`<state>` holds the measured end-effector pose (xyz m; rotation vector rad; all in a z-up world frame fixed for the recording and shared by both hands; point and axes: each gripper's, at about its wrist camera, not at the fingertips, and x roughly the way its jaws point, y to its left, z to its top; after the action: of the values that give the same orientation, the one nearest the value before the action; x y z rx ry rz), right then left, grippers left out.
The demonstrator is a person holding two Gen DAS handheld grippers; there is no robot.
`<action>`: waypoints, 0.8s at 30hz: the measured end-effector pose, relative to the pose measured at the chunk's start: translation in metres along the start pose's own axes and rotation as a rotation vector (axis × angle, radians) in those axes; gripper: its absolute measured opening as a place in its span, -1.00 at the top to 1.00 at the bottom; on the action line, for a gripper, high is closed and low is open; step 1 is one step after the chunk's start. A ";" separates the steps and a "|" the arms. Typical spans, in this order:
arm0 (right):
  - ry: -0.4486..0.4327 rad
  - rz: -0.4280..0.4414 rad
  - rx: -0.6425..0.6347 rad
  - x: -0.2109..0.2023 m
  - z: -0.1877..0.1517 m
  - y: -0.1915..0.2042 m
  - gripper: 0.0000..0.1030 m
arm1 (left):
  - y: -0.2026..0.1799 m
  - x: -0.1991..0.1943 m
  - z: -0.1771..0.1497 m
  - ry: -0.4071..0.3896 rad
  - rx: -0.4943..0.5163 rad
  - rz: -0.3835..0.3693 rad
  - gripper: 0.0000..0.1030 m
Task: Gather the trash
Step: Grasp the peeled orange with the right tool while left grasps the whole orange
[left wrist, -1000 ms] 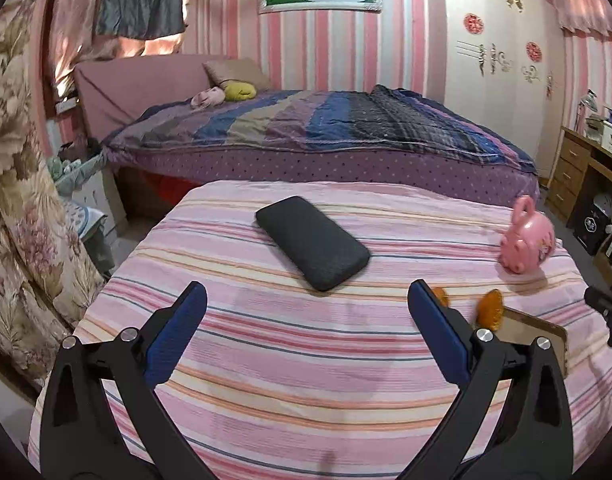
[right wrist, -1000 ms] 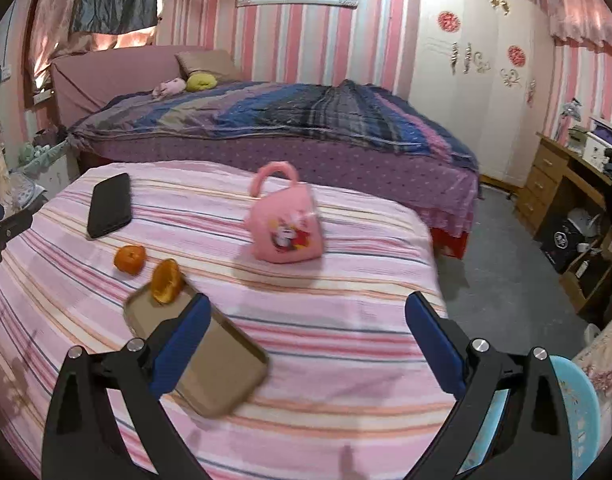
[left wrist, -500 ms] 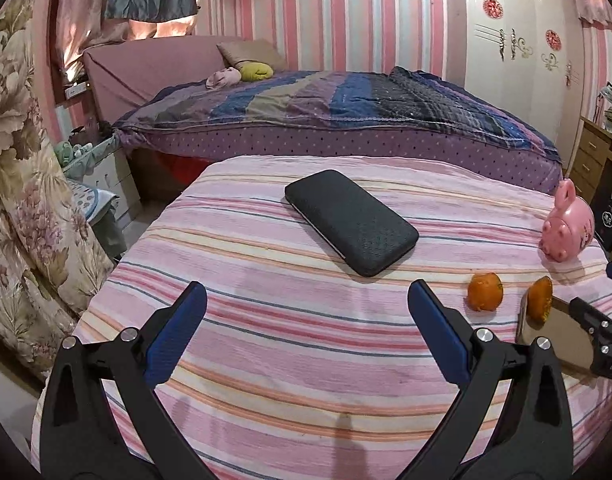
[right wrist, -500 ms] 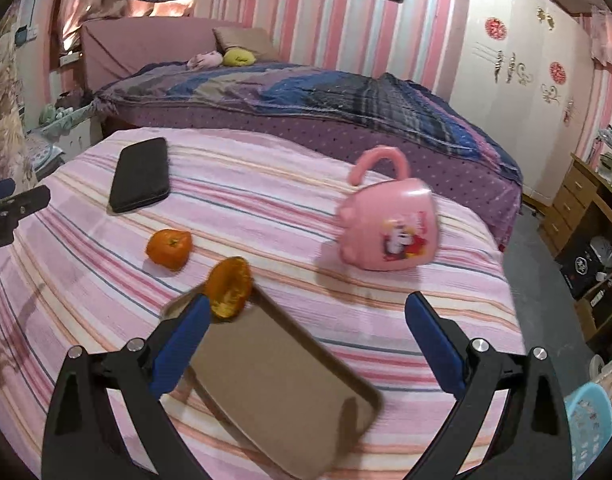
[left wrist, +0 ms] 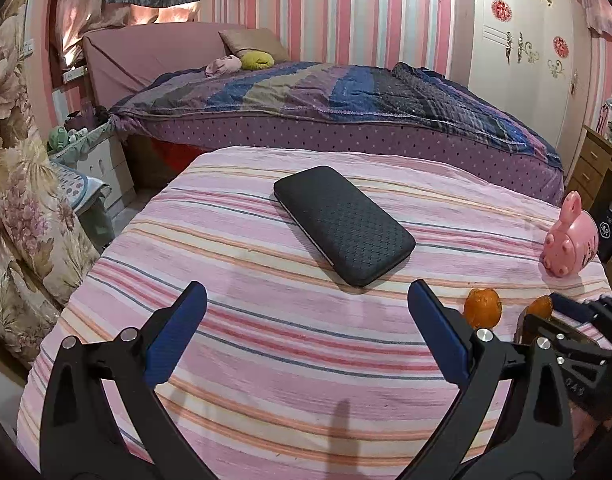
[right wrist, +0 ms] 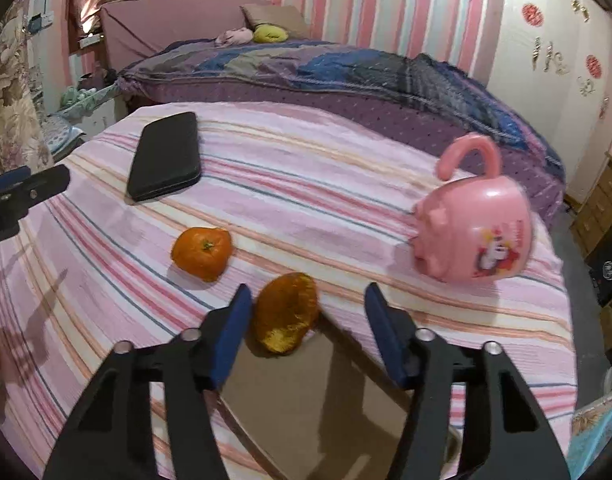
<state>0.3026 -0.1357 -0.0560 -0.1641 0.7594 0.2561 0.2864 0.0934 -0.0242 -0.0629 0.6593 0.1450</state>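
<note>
While I hold both tools over it, the pink striped bed [left wrist: 266,344] fills most of each view, with the larger purple-quilted bed [left wrist: 345,96] behind it. My left hand-held gripper [left wrist: 306,320] hangs above bare bedspread, its jaws spread wide with nothing between them. My right hand-held gripper [right wrist: 307,320] is also open, though less wide, and holds nothing; the orange peel [right wrist: 286,318] sits between its blue fingers, close to the left finger [right wrist: 230,336], and I cannot tell whether that finger touches it. Under the right tool lies a flat brown tray [right wrist: 325,408], and the peel rests at its far corner, partly on the bedspread. A pink pig-shaped cup [right wrist: 477,236] lies tipped on its side to the right, handle up. A black textured case [left wrist: 343,224] lies flat farther out, well apart from the peel. A whole tangerine [right wrist: 202,252] sits on the bedspread just left of the peel, near but not touching it.
</note>
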 end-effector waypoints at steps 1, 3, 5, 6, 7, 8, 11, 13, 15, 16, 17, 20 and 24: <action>-0.002 0.002 -0.005 0.000 0.000 0.000 0.16 | -0.003 0.001 0.000 0.005 -0.005 -0.009 -0.89; -0.015 -0.001 -0.015 0.000 0.000 0.002 0.37 | -0.007 0.002 0.000 0.010 -0.003 -0.017 -0.89; -0.028 0.003 -0.020 -0.005 -0.004 0.002 0.41 | -0.017 0.003 0.000 0.014 0.011 -0.021 -0.89; -0.030 0.002 -0.020 -0.004 -0.006 0.003 0.44 | -0.021 0.003 -0.001 0.016 0.019 -0.023 -0.89; -0.034 -0.006 -0.019 -0.007 -0.007 0.001 0.45 | -0.026 0.003 -0.002 0.019 0.029 -0.026 -0.89; -0.037 -0.011 -0.018 -0.008 -0.008 0.000 0.46 | -0.032 0.003 -0.003 0.022 0.040 -0.031 -0.89; -0.046 -0.048 0.003 -0.020 -0.015 -0.014 0.47 | -0.045 0.004 -0.004 0.033 0.056 -0.050 -0.89; -0.049 -0.073 0.003 -0.024 -0.018 -0.017 0.47 | -0.055 0.008 -0.006 0.054 0.067 -0.075 -0.89; -0.049 -0.085 0.011 -0.027 -0.017 -0.019 0.47 | -0.065 0.013 -0.009 0.084 0.080 -0.096 -0.89; -0.050 -0.088 0.024 -0.030 -0.018 -0.025 0.47 | -0.072 0.015 -0.010 0.093 0.089 -0.102 -0.89; -0.050 -0.091 0.028 -0.032 -0.018 -0.028 0.47 | -0.079 0.016 -0.011 0.098 0.100 -0.111 -0.89; -0.048 -0.103 0.053 -0.042 -0.025 -0.044 0.47 | -0.095 0.019 -0.012 0.099 0.126 -0.114 -0.88; -0.040 -0.105 0.074 -0.050 -0.031 -0.064 0.47 | -0.102 0.029 -0.010 0.139 0.099 -0.194 -0.60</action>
<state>0.2656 -0.2126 -0.0399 -0.1277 0.7168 0.1305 0.3186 -0.0051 -0.0491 -0.0419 0.7941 -0.0795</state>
